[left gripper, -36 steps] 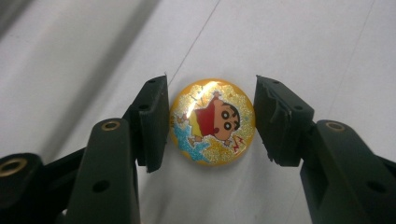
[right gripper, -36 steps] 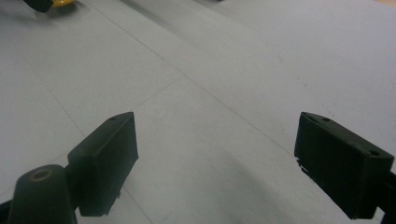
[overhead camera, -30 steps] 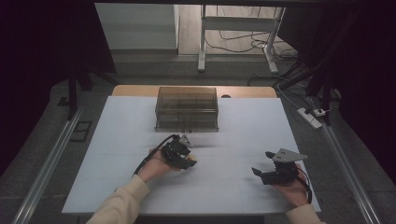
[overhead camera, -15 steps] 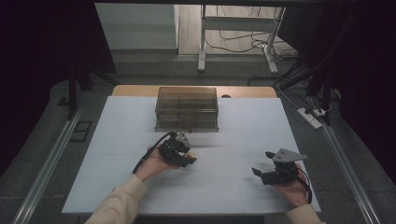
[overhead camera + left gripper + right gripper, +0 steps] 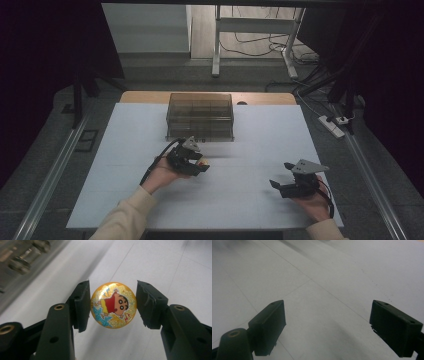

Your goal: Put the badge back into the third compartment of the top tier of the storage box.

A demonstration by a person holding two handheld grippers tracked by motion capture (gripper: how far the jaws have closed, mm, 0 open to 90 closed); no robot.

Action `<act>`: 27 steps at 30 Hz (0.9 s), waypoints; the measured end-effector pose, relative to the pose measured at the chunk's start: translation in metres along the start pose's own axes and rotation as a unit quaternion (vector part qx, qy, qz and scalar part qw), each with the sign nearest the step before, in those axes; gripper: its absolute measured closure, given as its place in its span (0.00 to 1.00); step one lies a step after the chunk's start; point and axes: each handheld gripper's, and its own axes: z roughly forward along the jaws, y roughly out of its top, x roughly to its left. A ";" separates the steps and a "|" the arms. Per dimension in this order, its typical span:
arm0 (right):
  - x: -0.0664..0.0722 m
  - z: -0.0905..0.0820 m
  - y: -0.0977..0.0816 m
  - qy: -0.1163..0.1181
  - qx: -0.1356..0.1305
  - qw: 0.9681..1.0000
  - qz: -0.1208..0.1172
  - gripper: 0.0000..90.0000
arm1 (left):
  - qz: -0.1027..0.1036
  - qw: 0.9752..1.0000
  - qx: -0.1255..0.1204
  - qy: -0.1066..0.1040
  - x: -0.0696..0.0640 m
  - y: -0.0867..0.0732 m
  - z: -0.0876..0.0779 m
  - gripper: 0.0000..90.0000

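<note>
No readable text, label, brand, number or sign stands on anything here.

Left gripper point(image 5: 198, 164) near clear box point(image 5: 200, 116); right gripper point(image 5: 282, 183) apart.

White surface point(image 5: 260, 135) over a wooden top, grey floor point(image 5: 45, 150) around it, dark curtains at both sides, metal frame legs point(image 5: 216, 40) beyond, loose cables, power strip point(image 5: 332, 126) at right.
</note>
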 end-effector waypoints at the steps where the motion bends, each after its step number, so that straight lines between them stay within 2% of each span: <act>1: 0.000 0.000 0.000 0.000 0.000 1.000 0.000 0.15 | 0.000 1.000 -0.002 0.001 0.000 0.000 -0.001 0.52; 7: 0.000 0.000 0.000 0.000 0.000 1.000 0.000 0.15 | -0.003 1.000 -0.022 -0.001 0.001 0.002 -0.010 0.52; 15: 0.001 0.000 0.000 0.004 -0.001 1.000 -0.003 0.15 | -0.005 0.999 -0.044 0.007 0.001 0.002 -0.021 0.52; 24: 0.001 0.000 0.000 0.004 -0.002 1.000 -0.003 0.15 | -0.012 0.998 -0.069 0.005 0.005 0.002 -0.034 0.52; 27: 0.000 0.000 0.000 0.004 -0.003 1.000 -0.002 0.15 | -0.017 0.996 -0.084 0.003 0.006 0.002 -0.039 0.52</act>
